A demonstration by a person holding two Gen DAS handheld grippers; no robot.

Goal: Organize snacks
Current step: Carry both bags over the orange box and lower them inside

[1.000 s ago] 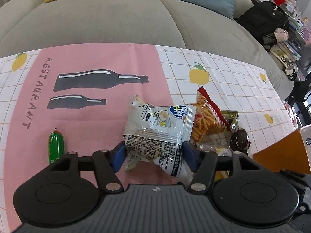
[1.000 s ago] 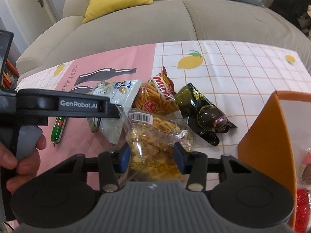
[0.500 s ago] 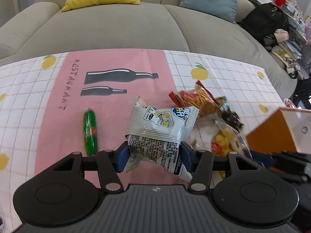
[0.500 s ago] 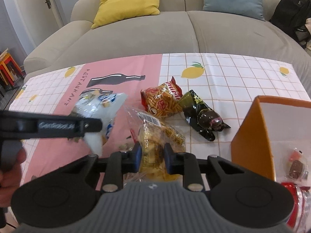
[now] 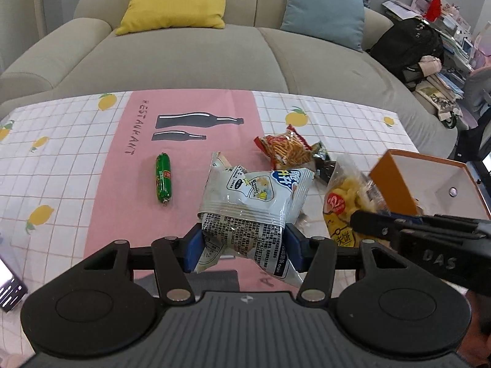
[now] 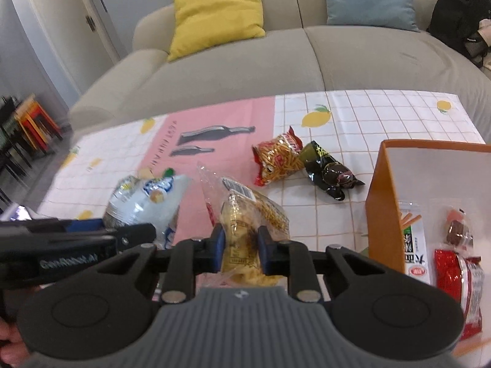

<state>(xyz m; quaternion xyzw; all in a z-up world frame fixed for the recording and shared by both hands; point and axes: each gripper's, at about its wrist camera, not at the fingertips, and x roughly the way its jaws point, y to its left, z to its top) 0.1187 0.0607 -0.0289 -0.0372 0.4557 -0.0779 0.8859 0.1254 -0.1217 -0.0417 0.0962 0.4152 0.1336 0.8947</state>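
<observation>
while the left gripper (image 5: 242, 250) clamps its blue pads (image 5: 193, 251) on the near end of a white bag (image 5: 254, 202), the right gripper (image 6: 240, 253) pinches a clear bag (image 6: 245, 230) of yellow snacks between its own pads (image 6: 218, 248). both bags are held above the tablecloth (image 5: 92, 153), side by side, the white bag to the left of the clear bag. in the left wrist view the clear bag (image 5: 346, 202) hangs just left of the orange box (image 5: 396, 190), with the right gripper's black fingers (image 5: 399, 227) reaching in from the right edge. in the right wrist view the white bag (image 6: 144, 205) shows at the left, blurred, above the left gripper's arm.

on the cloth, a green sausage (image 5: 163, 178) lies alone on the pink strip, well left of the white bag. farther off, a red bag (image 6: 277, 159) of stick snacks and a dark wrapper (image 6: 330, 173) lie touching each other, the dark one to the right. the orange box (image 6: 386, 202) stands at the right of the table, open on top; inside it the right wrist view shows a green and white pack (image 6: 412, 245), a small clear wrapper (image 6: 457, 227) and a red pack (image 6: 454, 276).

a grey sofa (image 5: 214, 55) runs behind the table, with a yellow cushion (image 5: 178, 0) and a blue cushion (image 5: 325, 6) on it.
</observation>
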